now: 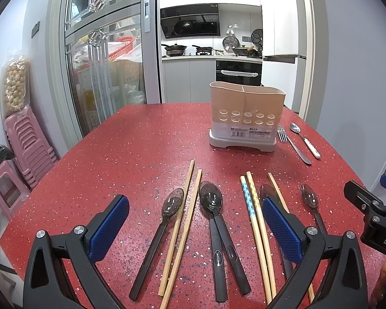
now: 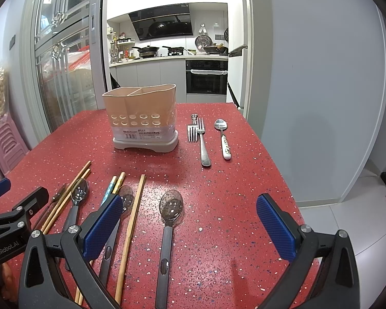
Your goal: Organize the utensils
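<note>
- Your left gripper point(image 1: 195, 221) hangs low over the red table point(image 1: 131, 154), jaws spread wide and holding nothing; the row of utensils lies between its blue pads point(image 1: 108, 228).
- Your right gripper point(image 2: 190, 221) also hangs with jaws spread and empty, 1 dark-handled spoon point(image 2: 168, 221) lying between its fingers.
- The beige utensil holder point(image 1: 245, 108) stands upright toward the far side of the table, its 2 compartments showing nothing inside.
- Just right of the holder lie the forks point(image 2: 196, 134) and a white-handled spoon point(image 2: 224, 139), close together but apart from the holder's base.
- Nearer you than the holder, a row runs across the table: plain wooden chopsticks point(image 1: 185, 221), dark plastic spoons point(image 1: 213, 216), and a patterned chopstick pair point(image 1: 254, 221), handles pointing toward you.
- Between the holder and that row the table is bare, giving you open room.
- Right of the holder the table edge point(image 2: 275, 164) sits close behind the white-handled spoon, with floor below.
- Left of the holder, past the table's edge, pink stools point(image 1: 25, 149) are stacked by a glass door.
</note>
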Motion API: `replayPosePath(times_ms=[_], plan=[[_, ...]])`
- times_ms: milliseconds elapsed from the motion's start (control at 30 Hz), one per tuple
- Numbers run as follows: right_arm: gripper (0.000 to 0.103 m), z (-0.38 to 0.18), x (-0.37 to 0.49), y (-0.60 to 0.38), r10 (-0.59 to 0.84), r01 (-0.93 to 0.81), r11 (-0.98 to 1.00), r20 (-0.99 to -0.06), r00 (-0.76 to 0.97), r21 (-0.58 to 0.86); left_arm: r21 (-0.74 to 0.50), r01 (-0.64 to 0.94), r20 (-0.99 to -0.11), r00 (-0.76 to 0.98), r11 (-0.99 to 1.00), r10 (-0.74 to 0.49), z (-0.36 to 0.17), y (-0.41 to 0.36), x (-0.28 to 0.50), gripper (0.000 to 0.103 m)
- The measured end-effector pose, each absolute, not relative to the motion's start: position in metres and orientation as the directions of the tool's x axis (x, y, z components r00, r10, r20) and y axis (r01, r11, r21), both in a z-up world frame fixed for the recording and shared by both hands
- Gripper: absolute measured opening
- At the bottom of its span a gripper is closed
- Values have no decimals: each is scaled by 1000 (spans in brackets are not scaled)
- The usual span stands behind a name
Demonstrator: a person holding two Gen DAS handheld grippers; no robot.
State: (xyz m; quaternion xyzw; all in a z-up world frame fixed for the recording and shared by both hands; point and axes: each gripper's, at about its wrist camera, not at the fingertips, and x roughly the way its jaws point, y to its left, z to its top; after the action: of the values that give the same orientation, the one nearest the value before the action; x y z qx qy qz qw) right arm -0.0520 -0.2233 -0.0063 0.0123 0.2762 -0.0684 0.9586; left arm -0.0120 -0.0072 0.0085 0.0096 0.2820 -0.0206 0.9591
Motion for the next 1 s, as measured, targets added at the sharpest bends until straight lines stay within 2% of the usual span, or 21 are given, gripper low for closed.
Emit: replayPosePath(times_ms=[367, 600, 833, 1000], plan=[[103, -7, -54, -213, -123, 138, 990, -539, 833, -12, 7, 41, -565, 825, 999, -30, 1, -3, -8, 103], [103, -10, -43, -220, -107, 133, 991, -567, 817, 5, 38, 53, -632, 775, 998, -17, -9, 6, 8, 103], [103, -23, -17, -233, -43, 98, 994, -671, 740, 44, 89, 57, -706, 708, 994, 23, -21, 40, 34, 103], [103, -38, -2, -241, 2, 76, 995, -748, 664, 70, 59, 62, -775, 631, 996, 6, -36, 62, 55, 103]])
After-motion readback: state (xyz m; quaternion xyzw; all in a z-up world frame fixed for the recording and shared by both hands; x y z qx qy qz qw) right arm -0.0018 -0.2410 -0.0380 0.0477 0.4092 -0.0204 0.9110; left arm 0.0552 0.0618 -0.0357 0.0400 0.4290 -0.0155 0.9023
